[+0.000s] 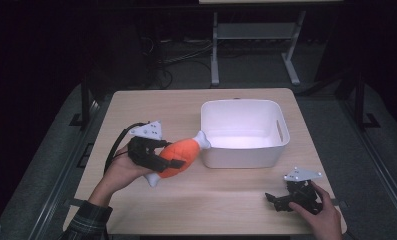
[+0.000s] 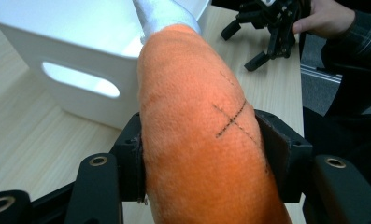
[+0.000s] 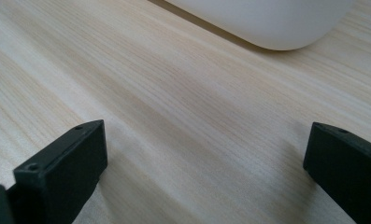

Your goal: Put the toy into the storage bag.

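Currently my left gripper (image 2: 202, 158) has its jaws clenched across the orange plush drumstick (image 2: 197, 140), held off the worktop (image 1: 226, 195) with its white tip at the white bin (image 1: 276, 145), likely for dropping in. My right gripper (image 3: 206, 172) rests released, spare.
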Motion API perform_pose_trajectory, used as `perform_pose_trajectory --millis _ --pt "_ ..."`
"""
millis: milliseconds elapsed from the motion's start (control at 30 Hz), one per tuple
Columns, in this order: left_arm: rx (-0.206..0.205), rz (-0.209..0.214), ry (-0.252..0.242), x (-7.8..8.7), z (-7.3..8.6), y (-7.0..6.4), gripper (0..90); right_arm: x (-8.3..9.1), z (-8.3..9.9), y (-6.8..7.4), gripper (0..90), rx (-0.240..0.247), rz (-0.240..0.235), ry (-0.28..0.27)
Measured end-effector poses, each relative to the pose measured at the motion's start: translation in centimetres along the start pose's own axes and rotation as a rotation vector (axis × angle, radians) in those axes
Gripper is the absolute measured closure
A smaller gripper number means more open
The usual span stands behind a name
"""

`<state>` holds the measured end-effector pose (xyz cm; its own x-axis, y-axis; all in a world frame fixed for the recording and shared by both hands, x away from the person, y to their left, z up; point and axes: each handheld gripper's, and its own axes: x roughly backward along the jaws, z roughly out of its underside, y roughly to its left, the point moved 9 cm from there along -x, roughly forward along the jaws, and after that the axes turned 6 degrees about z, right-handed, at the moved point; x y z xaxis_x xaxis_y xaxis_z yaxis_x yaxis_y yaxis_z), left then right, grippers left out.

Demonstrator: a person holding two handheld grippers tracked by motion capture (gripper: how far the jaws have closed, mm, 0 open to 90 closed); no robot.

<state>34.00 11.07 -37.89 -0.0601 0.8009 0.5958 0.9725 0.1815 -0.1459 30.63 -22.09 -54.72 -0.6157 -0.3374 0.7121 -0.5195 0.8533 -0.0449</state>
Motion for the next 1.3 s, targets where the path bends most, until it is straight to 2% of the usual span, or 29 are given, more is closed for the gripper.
perform_pose_trajectory --millis 400,733,1300 --pt "-0.033 0.024 -0.008 -0.3 -2.2 0.6 41.7 0.0 0.0 0.0 0.0 0.000 0.000 0.000" --pt "-0.079 0.050 0.002 -1.0 -4.3 1.1 41.7 0.0 0.0 0.0 0.0 0.001 -0.001 0.000" --pt "-0.136 0.089 0.005 -2.3 -7.8 2.1 41.7 0.0 0.0 0.0 0.0 0.000 -0.001 0.001"
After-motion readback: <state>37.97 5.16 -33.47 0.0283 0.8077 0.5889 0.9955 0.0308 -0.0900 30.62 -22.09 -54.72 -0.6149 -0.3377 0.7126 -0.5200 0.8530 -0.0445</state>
